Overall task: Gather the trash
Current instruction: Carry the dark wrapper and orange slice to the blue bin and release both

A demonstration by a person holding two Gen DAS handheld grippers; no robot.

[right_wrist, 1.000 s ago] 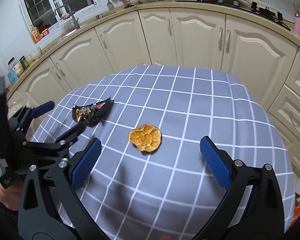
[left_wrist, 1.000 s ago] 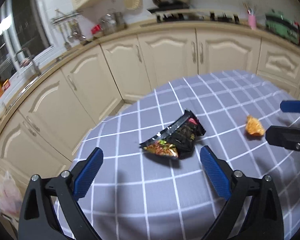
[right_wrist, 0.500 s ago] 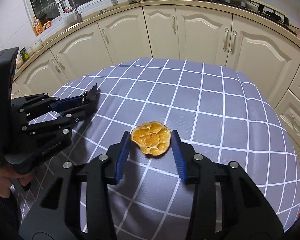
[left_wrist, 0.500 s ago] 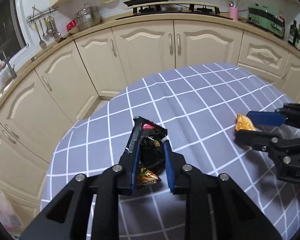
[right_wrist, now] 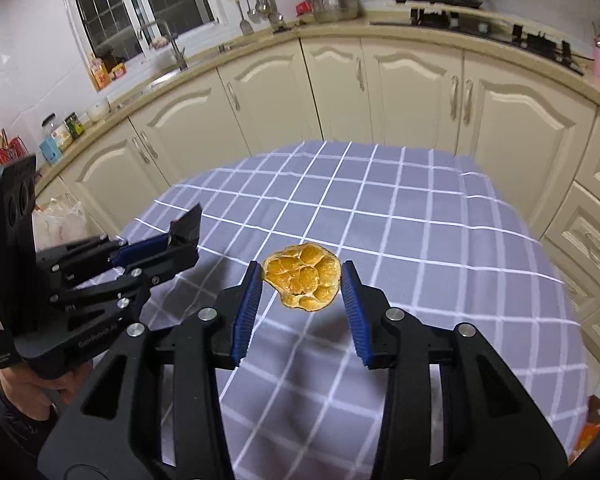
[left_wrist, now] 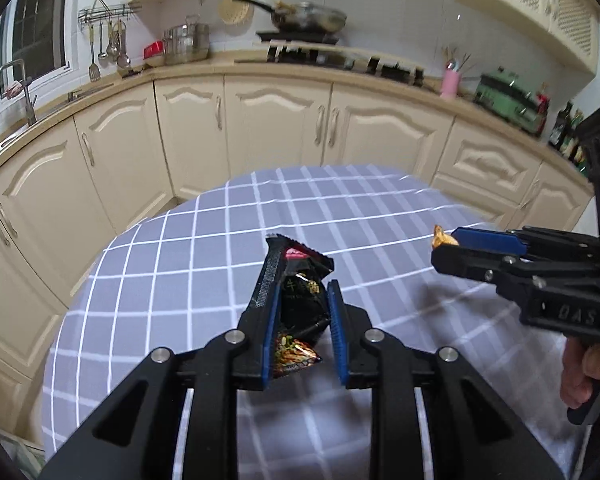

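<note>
Kitchen cabinets curve behind our checked table [right_wrist: 420, 240]. On the left, our left gripper [left_wrist: 300, 320] clamps the wrapper [left_wrist: 296, 280]; right, our right gripper [right_wrist: 300, 292] grips the peel [right_wrist: 304, 276]. Both hang above the cloth, so carrying starts next; no bin shows yet.

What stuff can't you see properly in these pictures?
- Black snack wrapper: left wrist view, lower part behind the left gripper fingers; print too small to read.
- Orange peel: right wrist view, underside hidden.
- Frying pan: left wrist view, blurred; contents unclear.
- No bin in either view.
</note>
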